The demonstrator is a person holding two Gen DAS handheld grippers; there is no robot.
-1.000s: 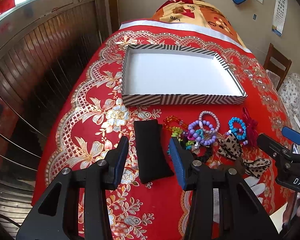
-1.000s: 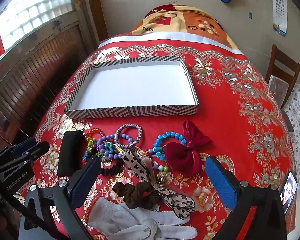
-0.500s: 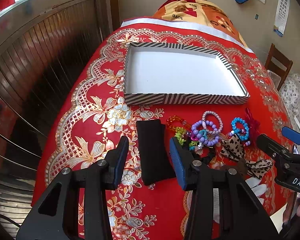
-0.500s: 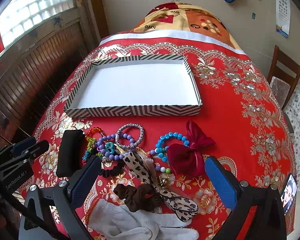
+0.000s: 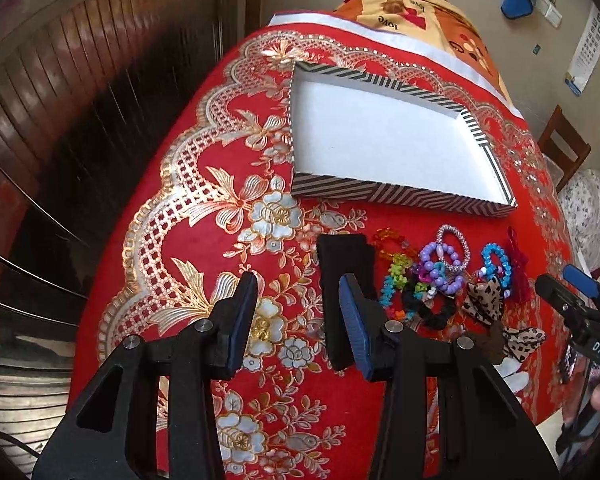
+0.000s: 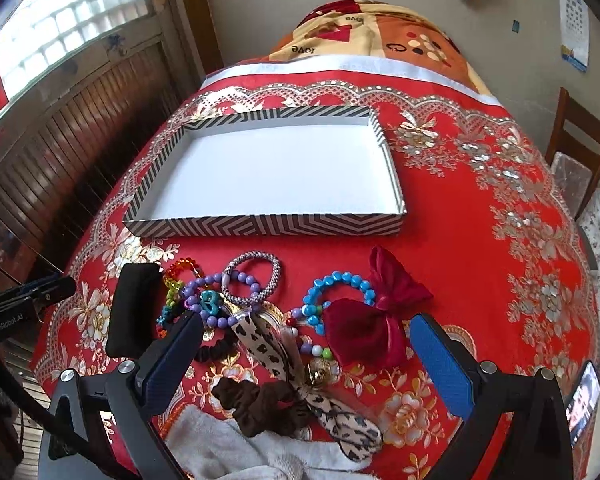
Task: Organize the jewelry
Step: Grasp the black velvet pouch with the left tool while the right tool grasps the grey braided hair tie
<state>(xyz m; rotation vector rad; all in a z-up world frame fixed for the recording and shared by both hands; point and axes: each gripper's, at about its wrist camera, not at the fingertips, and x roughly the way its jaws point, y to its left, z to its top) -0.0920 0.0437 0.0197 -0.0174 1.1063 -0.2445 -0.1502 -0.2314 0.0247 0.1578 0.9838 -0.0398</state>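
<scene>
Red and gold embroidered cloth covers the table (image 5: 204,240). Since a second ago my left hand-held gripper (image 5: 298,312) has slid leftward, so the flat black velvet pouch (image 5: 342,280) now lies under its right finger instead of between both; jaws released, holding nothing. The right hand-held gripper (image 6: 306,354) (also released) hovers over the beaded bracelets (image 6: 236,292) before the empty striped tray (image 6: 260,226). Only its view shows the burgundy bow (image 6: 374,320) fully.

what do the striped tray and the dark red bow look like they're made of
Striped tray: likely cardboard with a matte printed paper wrap, given thin straight walls and a plain white inside. Dark red bow: probably velvet or a similar plush fabric, given its soft sheen along the folds.
</scene>
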